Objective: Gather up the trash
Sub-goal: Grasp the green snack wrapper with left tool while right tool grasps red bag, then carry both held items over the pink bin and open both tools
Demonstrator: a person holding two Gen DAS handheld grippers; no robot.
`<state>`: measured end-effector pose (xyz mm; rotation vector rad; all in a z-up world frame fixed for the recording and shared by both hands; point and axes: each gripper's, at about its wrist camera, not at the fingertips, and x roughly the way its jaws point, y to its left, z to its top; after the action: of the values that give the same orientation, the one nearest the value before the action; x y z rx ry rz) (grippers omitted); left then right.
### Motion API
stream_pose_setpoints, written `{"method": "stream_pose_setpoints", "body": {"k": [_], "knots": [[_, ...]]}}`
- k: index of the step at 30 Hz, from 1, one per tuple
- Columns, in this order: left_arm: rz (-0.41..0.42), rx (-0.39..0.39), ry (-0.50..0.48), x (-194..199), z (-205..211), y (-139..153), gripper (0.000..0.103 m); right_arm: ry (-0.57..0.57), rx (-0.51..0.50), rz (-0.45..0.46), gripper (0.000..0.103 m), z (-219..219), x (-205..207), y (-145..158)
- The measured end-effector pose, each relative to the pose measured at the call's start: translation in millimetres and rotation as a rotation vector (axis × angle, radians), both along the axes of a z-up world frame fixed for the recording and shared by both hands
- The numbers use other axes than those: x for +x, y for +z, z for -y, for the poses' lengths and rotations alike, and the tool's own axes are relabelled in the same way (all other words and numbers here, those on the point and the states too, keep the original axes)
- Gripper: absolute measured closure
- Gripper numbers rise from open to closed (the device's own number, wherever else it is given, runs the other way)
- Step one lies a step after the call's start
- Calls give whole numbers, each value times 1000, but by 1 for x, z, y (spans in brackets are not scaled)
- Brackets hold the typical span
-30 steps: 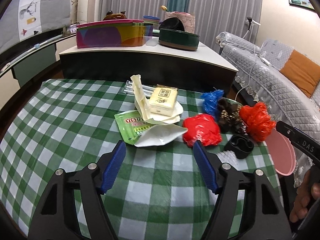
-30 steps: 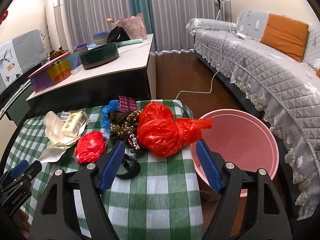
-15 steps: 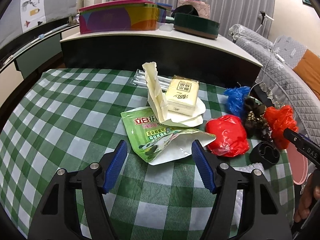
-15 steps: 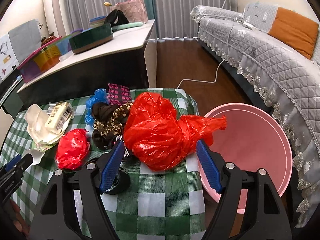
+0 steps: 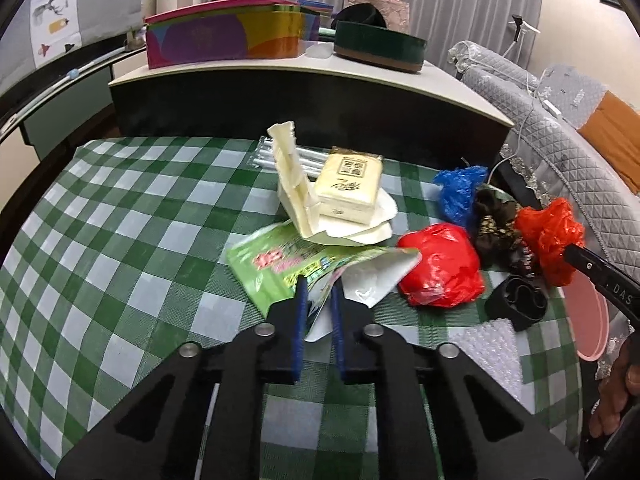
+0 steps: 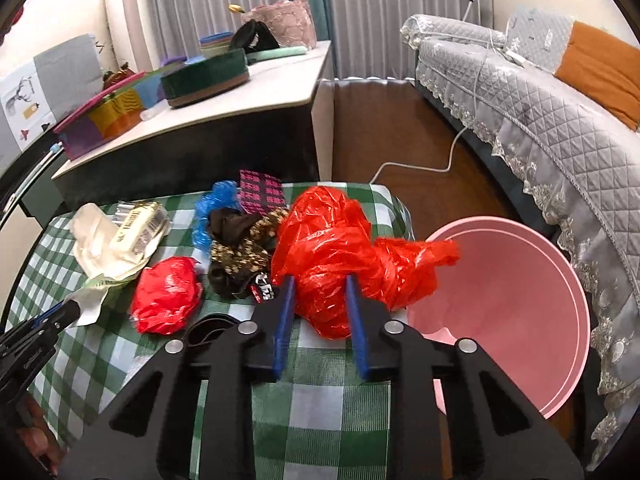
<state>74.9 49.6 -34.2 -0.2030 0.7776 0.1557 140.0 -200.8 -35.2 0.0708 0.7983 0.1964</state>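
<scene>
While your table in green check carries the litter, the pink bin sits off its right edge. Your right gripper is closing its jaws on the big red bag, which lies at the table's corner beside the bin. Your left gripper is closing on the green wrapper, its torn edge between the blue pads near mid-table.

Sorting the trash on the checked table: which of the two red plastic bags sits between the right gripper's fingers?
The larger crumpled red plastic bag, beside the pink bucket; the right gripper is closing on it. The smaller red bag lies apart.
</scene>
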Motion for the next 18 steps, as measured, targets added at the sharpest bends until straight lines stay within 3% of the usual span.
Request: {"method": "stream_pose_setpoints", "body": {"k": [6,18], "knots": [[31,-16,-35,-14,11,14,101,19,-13,62,84,1,-18,19],[99,-28,-94,-44,29,40,103,35,-6,147,87,11,-60,50]]}}
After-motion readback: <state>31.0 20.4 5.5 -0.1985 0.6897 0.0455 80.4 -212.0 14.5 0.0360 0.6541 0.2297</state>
